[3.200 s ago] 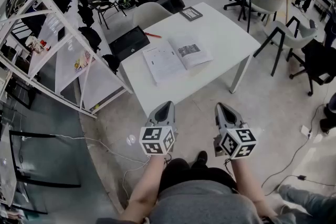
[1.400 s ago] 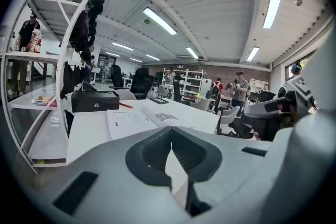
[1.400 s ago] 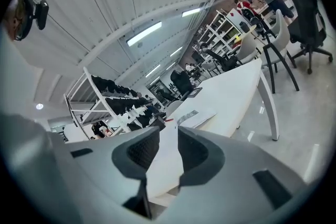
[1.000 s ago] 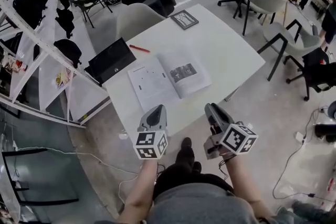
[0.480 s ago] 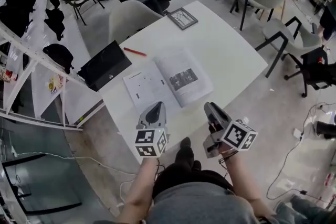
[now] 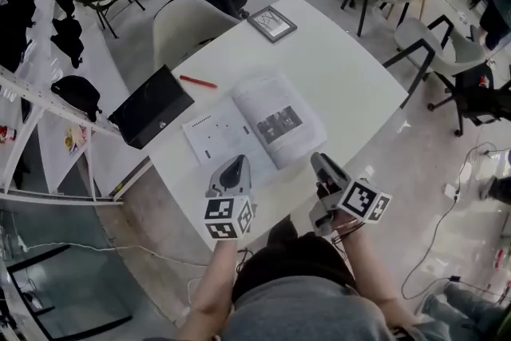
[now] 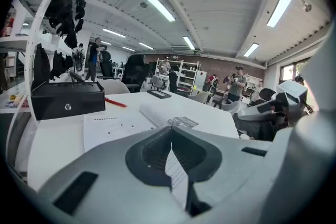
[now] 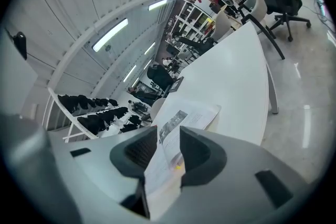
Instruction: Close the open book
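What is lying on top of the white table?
An open book, a red pen, a black case at the left edge, and a small dark-framed item at the far corner. Whatever is under the book is covered.

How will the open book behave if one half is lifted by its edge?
The book looks thin and paper-covered, so a lifted half probably flops. Flat on the smooth table, it likely slides when pushed.

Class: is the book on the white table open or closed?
Open. The book lies flat on the table, its two printed pages spread either side of the spine.
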{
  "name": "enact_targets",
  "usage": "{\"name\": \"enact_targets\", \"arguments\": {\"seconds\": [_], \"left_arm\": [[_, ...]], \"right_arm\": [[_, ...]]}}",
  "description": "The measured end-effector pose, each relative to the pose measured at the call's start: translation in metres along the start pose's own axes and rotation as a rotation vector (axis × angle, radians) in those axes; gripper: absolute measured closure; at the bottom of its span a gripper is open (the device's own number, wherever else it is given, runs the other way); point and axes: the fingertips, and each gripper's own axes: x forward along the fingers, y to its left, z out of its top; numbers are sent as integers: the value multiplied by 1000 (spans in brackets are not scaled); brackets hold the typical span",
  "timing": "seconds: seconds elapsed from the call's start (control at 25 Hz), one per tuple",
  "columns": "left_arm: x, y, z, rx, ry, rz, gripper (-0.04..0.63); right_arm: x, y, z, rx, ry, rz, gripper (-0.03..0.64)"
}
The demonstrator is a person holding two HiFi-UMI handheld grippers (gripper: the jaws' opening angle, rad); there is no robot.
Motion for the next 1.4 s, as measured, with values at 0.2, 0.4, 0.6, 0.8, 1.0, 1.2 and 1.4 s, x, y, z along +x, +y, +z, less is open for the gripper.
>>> {"name": "enact_targets", "arguments": {"seconds": [0.2, 0.4, 0.6, 0.8, 1.0, 1.2, 1.4], "left_arm": [[11, 2, -6, -3, 31, -9, 588], [21, 3, -15, -5, 66, -17, 588], [26, 1, -22, -7, 98, -23, 588], [32, 3, -21, -20, 106, -12, 588], [35, 3, -22, -17, 110, -2, 588], [35, 4, -23, -17, 112, 10, 588], [35, 7, -21, -33, 107, 27, 588]], "right_arm": [[5, -11, -4, 38, 15, -43, 482], [13, -21, -9, 80, 29, -51, 477], [19, -28, -11, 127, 43, -62, 472], [27, -36, -14, 174, 69, -76, 466], [33, -43, -14, 198, 86, -81, 463], [39, -47, -18, 228, 108, -75, 457], [43, -49, -22, 267, 142, -76, 453]]}}
